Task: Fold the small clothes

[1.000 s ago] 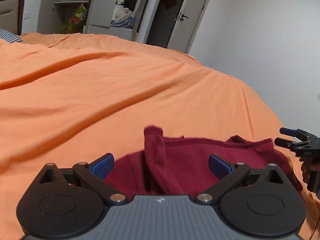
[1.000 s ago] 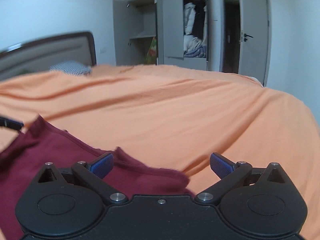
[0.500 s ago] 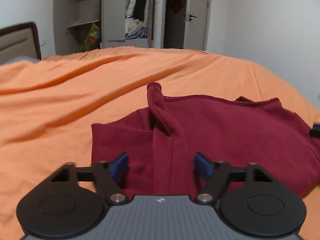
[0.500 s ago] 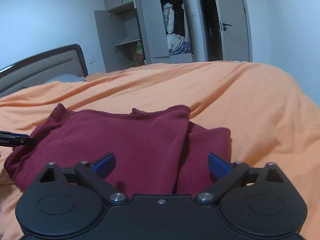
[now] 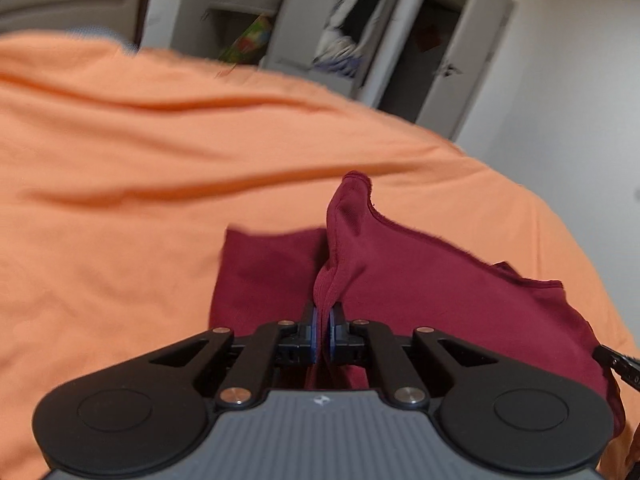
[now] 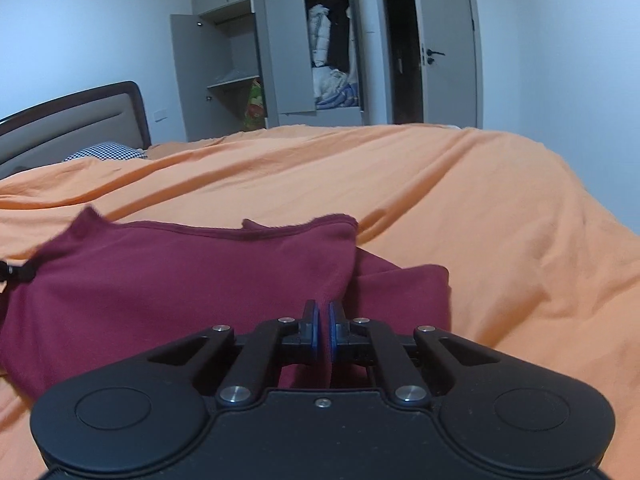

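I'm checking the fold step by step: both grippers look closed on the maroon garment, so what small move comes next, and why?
Probably lift both together and carry the near edge forward. The left gripper pinches a raised ridge of the maroon garment; the right gripper is shut on its near edge.

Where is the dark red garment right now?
The dark red garment lies on the orange bedcover, low and centre in both wrist views, pinched by the left gripper and right gripper.

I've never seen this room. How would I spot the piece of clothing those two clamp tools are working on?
Look at the big bed under the orange cover, which fills most of the room in front of the open wardrobe. On its near part lies the dark red garment, partly folded, with the left gripper and the right gripper each pinching it. It is the only dark red cloth on the plain orange.
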{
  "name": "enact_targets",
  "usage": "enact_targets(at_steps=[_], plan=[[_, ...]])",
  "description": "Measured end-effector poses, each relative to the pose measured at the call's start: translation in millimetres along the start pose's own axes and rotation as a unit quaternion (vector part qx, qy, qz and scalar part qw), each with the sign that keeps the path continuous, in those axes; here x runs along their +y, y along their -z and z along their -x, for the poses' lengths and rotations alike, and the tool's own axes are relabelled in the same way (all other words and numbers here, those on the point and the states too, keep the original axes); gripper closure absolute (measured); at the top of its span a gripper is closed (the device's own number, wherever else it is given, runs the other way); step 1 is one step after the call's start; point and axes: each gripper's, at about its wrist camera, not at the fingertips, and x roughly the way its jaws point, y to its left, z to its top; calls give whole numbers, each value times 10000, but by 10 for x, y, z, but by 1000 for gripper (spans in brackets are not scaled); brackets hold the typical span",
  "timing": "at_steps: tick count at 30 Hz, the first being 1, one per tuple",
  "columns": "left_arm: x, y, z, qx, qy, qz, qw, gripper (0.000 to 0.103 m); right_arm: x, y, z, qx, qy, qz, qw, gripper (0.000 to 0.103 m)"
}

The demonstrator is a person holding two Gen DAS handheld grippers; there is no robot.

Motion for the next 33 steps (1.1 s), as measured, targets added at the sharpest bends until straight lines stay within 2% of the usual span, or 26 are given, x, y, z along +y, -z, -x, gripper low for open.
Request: enact_targets(at_steps=[5, 8, 9, 11, 13, 16, 19, 21, 23, 24, 25, 26, 27, 29, 33], plan=[[17, 89, -128, 31, -64, 77, 9999, 98, -36, 86, -42, 117, 45, -92, 9999, 95], [17, 90, -88, 39, 45, 120, 9999, 92, -54, 95, -3, 91, 66, -186, 9998, 78], [11, 93, -52, 19, 63, 115, 9999, 86, -59, 88, 20, 79, 37, -219, 9997, 66], [0, 114, 41, -56, 77, 46, 9999, 75, -70, 104, 94, 23, -116, -320, 9994, 51], [-2, 159, 139, -95, 127, 4, 9999, 67, -68, 132, 191, -10, -245, -368, 9990, 47], [9, 277, 264, -46, 198, 41, 9998, 64, -64, 238, 353, -52, -396, -530, 9978, 40], [-14, 427, 357, 22, 189, -14, 9998, 64, -62, 368, 503, -50, -451, -730, 9963, 41], [-59, 505, 408, 37, 108, -116, 9999, 64, -50, 439, 582, -40, -466, -812, 9956, 46], [-94, 560, 443, 79, 61, -157, 9998, 65, -24, 492, 624, 17, -413, -806, 9959, 60], [-109, 577, 451, 136, 32, -157, 9998, 67, -25, 506, 628, 39, -399, -804, 9960, 71], [-121, 591, 453, 211, 19, -153, 9997, 75, -22, 520, 631, 59, -407, -820, 9958, 76], [-136, 606, 459, 264, 24, -155, 9995, 80, -16, 526, 632, 68, -392, -824, 9958, 90], [-143, 623, 469, 282, 8, -178, 9994, 91, -1, 528, 641, 48, -324, -782, 9964, 93], [-174, 637, 511, 262, -72, -265, 9993, 98, 7, 467, 677, -81, -239, -706, 9972, 95], [-161, 641, 635, 204, -143, -49, 9997, 100, 5, 290, 787, -454, -109, -623, 9970, 95]])
